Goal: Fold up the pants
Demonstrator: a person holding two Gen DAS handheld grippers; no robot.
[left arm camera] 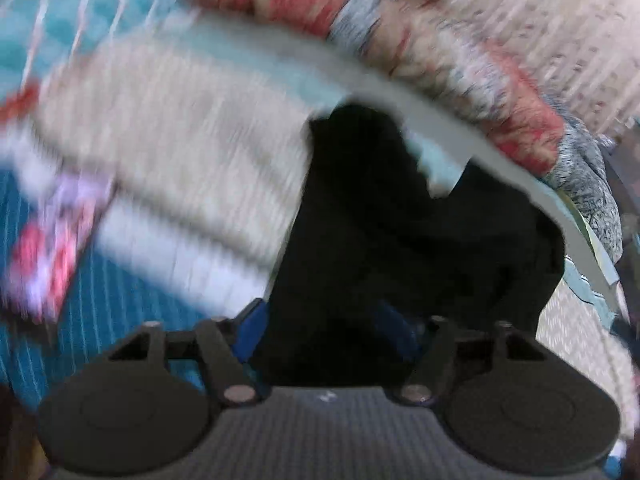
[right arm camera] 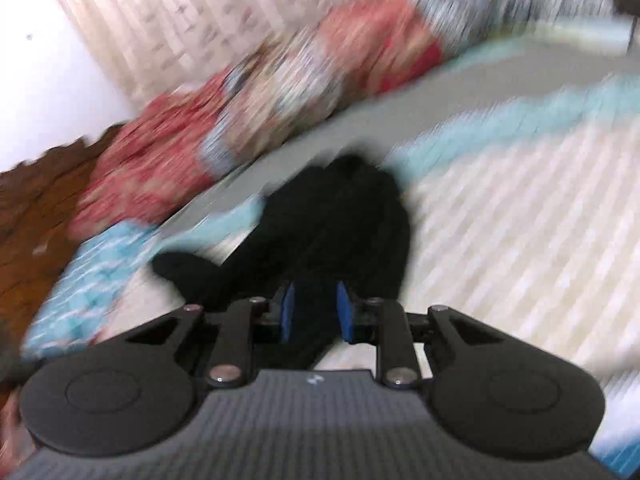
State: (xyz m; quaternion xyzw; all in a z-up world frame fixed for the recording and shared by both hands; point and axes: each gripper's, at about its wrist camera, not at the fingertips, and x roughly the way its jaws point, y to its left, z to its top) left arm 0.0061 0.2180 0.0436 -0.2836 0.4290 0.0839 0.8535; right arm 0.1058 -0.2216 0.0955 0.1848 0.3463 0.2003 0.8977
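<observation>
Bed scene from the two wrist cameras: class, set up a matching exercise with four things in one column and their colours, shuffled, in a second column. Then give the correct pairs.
Things:
1. pants
2. pads of the right gripper
3. blanket bunched at the far edge of the bed
4. bedspread under the pants

Colours:
A. cream with a pale turquoise border
B. black
C. red and beige, patterned
D. blue

Pairs: 1-B, 2-D, 3-C, 4-A
</observation>
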